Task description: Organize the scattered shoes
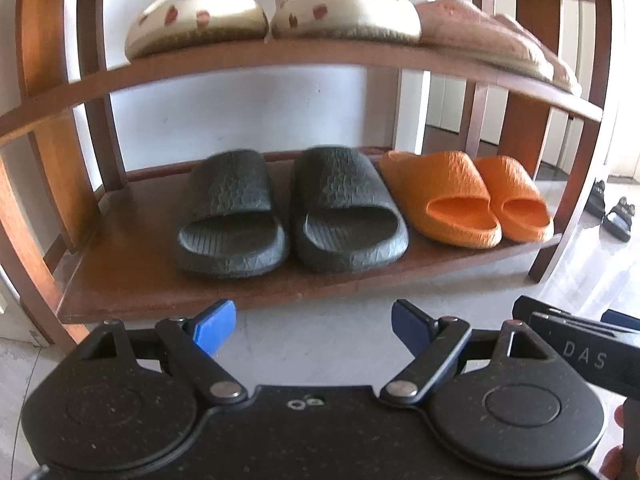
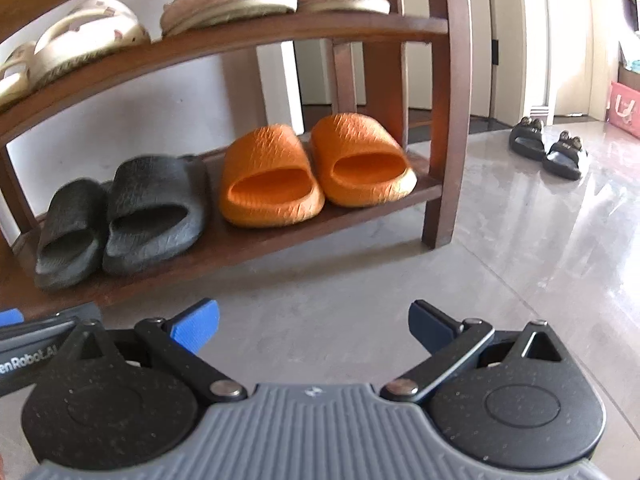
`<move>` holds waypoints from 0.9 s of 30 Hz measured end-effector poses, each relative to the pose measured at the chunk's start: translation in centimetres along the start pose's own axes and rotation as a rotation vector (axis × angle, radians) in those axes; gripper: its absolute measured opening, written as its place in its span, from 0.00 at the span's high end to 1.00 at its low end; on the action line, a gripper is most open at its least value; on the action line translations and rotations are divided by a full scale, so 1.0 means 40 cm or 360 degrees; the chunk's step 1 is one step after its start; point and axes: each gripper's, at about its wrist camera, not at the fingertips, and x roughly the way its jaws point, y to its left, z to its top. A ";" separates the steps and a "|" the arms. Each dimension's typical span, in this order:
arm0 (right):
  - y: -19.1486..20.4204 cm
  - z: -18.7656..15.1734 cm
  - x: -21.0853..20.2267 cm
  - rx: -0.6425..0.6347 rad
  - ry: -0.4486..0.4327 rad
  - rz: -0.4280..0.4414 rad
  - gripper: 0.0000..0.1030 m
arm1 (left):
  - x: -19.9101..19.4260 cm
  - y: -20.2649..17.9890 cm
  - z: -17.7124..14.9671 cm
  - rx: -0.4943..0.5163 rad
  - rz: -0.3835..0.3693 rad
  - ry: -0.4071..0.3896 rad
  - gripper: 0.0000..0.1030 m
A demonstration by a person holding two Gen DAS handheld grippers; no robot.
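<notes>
A brown wooden shoe rack (image 1: pixel 280 56) (image 2: pixel 444 120) stands in front of both grippers. Its bottom shelf holds a pair of dark green slides (image 1: pixel 288 208) (image 2: pixel 120 216) and a pair of orange slides (image 1: pixel 468 196) (image 2: pixel 316 168). The shelf above carries cream sandals (image 1: pixel 272 12) (image 2: pixel 76 40) and pink slippers (image 1: pixel 496 40) (image 2: pixel 256 0). My left gripper (image 1: pixel 312 326) is open over bare floor short of the rack, holding nothing. My right gripper (image 2: pixel 314 326) is likewise open and empty, beside the left one. A pair of black sandals (image 2: pixel 548 146) (image 1: pixel 612 208) lies on the floor to the right, beyond the rack.
Glossy grey floor tiles (image 2: pixel 520 260) stretch right of the rack. A white wall (image 1: pixel 240 112) shows behind the shelves. Pale doors (image 2: pixel 568 40) and a pink bag (image 2: pixel 626 108) stand at the far right. The right gripper's body (image 1: pixel 580 344) shows at the left wrist view's edge.
</notes>
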 end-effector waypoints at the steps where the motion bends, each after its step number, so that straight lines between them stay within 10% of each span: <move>1: -0.001 0.007 -0.003 0.0007 -0.0007 -0.0001 0.01 | -0.006 0.000 0.009 0.0000 -0.0001 -0.0004 0.17; 27: 0.037 0.068 -0.060 -0.0015 -0.0075 0.0054 0.01 | -0.095 -0.009 0.089 0.0026 0.0004 -0.0128 0.17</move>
